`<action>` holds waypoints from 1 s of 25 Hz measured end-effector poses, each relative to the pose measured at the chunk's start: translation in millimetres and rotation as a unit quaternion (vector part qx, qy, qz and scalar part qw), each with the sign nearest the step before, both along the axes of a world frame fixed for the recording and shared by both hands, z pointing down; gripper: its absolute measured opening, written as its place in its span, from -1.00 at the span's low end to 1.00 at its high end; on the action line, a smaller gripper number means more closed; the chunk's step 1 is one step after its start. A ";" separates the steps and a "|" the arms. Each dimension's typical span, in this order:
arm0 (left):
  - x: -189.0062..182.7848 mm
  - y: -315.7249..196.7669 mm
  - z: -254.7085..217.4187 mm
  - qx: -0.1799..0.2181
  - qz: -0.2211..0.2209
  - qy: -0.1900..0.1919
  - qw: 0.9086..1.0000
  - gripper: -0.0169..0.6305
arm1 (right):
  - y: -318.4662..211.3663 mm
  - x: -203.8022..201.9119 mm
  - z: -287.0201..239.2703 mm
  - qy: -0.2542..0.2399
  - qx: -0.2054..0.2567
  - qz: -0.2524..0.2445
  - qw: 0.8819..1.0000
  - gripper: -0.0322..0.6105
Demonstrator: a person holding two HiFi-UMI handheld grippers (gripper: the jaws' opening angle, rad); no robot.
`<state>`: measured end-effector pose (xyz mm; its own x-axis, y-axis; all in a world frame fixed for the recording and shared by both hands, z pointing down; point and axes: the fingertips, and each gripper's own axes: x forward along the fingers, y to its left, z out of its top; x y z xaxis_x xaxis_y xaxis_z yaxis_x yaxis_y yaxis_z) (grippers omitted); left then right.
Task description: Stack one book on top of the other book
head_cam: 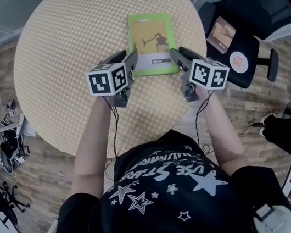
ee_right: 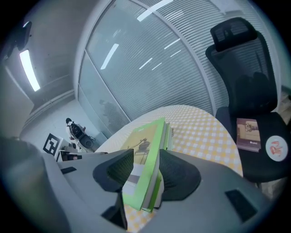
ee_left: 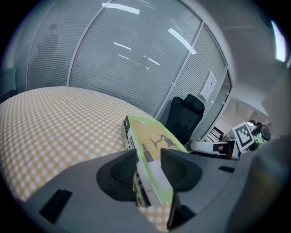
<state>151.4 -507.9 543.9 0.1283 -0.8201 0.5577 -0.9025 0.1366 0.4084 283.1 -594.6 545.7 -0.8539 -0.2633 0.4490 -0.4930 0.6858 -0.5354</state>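
Left gripper (ee_left: 149, 164) first: its jaws are clamped across the thickness of the stack (ee_left: 150, 154) at the near left corner, one pad on the cover and one underneath. The right gripper (ee_right: 146, 169) does the same at the near right corner, with its jaws wide and biting on the same stack.

Moving outward, the top book (head_cam: 151, 39) shows a green cover with a tan panel. A lower book (ee_right: 157, 189) peeks out beneath it, with a second green edge and a second block of pages. The stack sits near the middle of the round checked table (head_cam: 66, 43), lengthwise away from the person. I can't tell whether its near end is off the cloth.

On progress, one book looks to be on the other already, with edges roughly lined up. By my reading, all that's left is to settle the pair flat and let go.

On writing, the cover has a drawn figure and a grey band with a small white word, too small to read. Print on the stack's side in the left gripper view is also illegible. The shirt has lettering among stars, upside down and unclear. On the chair (head_cam: 259, 3) lie a small brown book (head_cam: 221, 34) and a white disc (head_cam: 238, 61) with a red mark.
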 end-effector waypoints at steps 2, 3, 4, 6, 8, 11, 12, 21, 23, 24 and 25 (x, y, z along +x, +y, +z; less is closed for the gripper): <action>0.9 10.1 -9.4 0.010 0.004 -0.004 1.000 -0.43 | 2.6 6.8 -10.9 -0.005 0.012 0.023 1.000 -0.34; 2.5 14.6 -14.9 0.018 0.007 -0.004 1.000 -0.43 | 4.5 10.6 -16.7 -0.008 0.018 0.035 0.999 -0.34; 4.0 19.1 -21.4 0.027 0.009 -0.005 1.000 -0.43 | 7.3 13.6 -23.0 -0.012 0.024 0.044 0.999 -0.34; 6.0 29.4 -36.0 0.045 0.015 -0.010 0.999 -0.46 | 16.6 16.2 -37.7 -0.028 0.035 0.056 0.997 -0.34; 9.9 40.0 -50.4 0.064 0.030 -0.019 0.997 -0.50 | 29.6 16.2 -53.0 -0.048 0.043 0.061 0.996 -0.34; 18.5 55.7 -70.8 0.089 0.061 -0.028 0.994 -0.53 | 52.8 12.7 -72.7 -0.067 0.060 0.057 0.994 -0.38; 20.1 61.9 -77.5 0.098 0.068 -0.030 0.992 -0.54 | 61.8 10.6 -78.3 -0.071 0.066 0.055 0.994 -0.42; 2.0 136.0 -129.5 0.165 0.094 -0.074 0.979 -0.82 | 153.0 -26.1 -115.6 -0.095 0.096 0.027 0.991 -0.70; -1.8 150.6 -136.1 0.181 0.096 -0.074 0.976 -0.83 | 171.0 -33.8 -118.8 -0.097 0.099 0.019 0.990 -0.72; -3.5 158.8 -138.5 0.186 0.098 -0.071 0.975 -0.83 | 181.3 -37.3 -121.4 -0.098 0.102 0.016 0.990 -0.73; -5.2 168.2 -140.5 0.191 0.100 -0.069 0.974 -0.84 | 192.9 -40.6 -124.7 -0.100 0.105 0.014 0.989 -0.73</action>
<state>146.2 -339.7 403.5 0.2526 -0.9374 0.2398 -0.9453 -0.1862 0.2680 242.5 -401.7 421.0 -0.9114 -0.3572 0.2044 -0.4115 0.7800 -0.4715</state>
